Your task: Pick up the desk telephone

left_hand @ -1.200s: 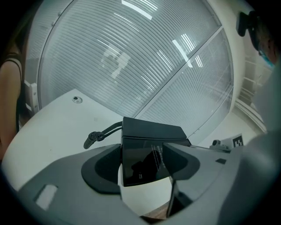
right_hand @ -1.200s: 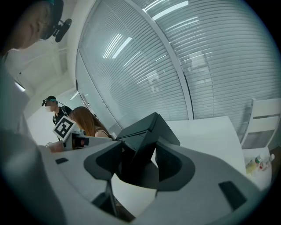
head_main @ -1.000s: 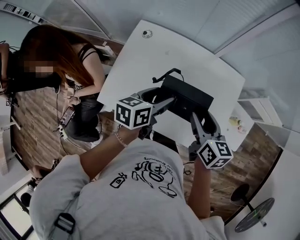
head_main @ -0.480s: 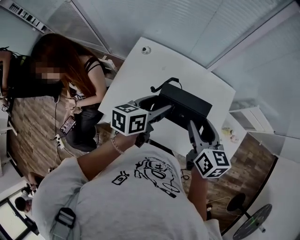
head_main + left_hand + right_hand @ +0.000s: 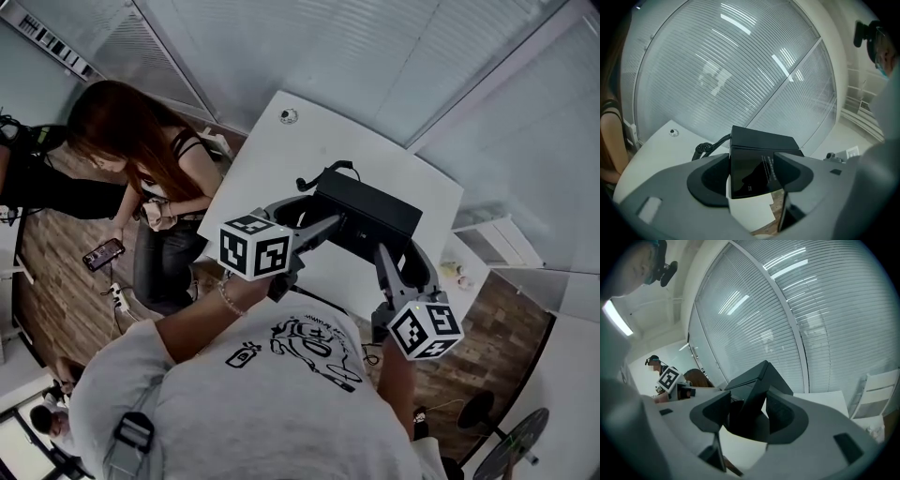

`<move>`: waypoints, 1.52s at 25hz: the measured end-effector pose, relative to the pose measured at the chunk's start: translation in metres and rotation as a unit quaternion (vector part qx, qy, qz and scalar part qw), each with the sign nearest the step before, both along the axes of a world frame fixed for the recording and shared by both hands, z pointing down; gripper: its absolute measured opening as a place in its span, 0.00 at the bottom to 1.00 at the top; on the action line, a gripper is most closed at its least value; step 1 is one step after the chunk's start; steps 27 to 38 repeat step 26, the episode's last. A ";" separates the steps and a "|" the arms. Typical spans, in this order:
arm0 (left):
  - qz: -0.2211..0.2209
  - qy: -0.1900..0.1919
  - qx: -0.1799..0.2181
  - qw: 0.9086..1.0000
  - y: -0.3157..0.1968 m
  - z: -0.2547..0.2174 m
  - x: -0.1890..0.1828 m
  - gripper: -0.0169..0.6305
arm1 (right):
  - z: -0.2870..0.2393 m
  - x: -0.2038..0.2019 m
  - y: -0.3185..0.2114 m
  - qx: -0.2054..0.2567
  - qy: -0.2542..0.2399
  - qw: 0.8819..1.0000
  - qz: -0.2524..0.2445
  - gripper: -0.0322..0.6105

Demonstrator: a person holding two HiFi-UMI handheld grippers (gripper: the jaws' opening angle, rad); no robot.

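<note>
Far left of the desk telephone, one seated person looks at a handheld phone, apart from the job. Nearer, the left gripper is clamped on the telephone's left end. Its own view shows the dark casing wedged between both jaws, which stand only as far apart as the casing is thick. One coiled cord trails from that same end, so the grip probably sits forward of it to avoid snagging.

The single telephone sits over the near part of the one white worktop. It looks tilted and possibly raised, though I cannot be sure it is clear of the surface.

At the telephone's right end, the right gripper is likewise closed on a corner of the casing. Two grippers, one per end, likely share the load and keep the wide body from swinging.
</note>
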State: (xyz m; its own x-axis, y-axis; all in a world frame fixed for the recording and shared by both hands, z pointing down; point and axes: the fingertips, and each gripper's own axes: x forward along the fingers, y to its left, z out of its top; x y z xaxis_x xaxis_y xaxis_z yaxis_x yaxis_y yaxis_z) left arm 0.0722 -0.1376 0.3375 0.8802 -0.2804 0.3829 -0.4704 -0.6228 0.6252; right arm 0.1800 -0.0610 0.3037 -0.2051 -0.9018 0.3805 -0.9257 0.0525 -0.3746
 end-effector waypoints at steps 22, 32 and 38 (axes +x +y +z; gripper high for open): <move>0.012 0.001 0.002 1.000 -0.007 0.001 0.007 0.46 | -0.002 0.006 -0.007 0.006 0.001 1.000 0.010 0.40; 0.013 0.000 0.003 1.000 -0.007 0.002 0.009 0.46 | -0.002 0.008 -0.007 0.008 0.003 1.000 0.011 0.40; 0.013 0.000 0.003 1.000 -0.007 0.002 0.009 0.46 | -0.002 0.008 -0.007 0.008 0.003 1.000 0.011 0.40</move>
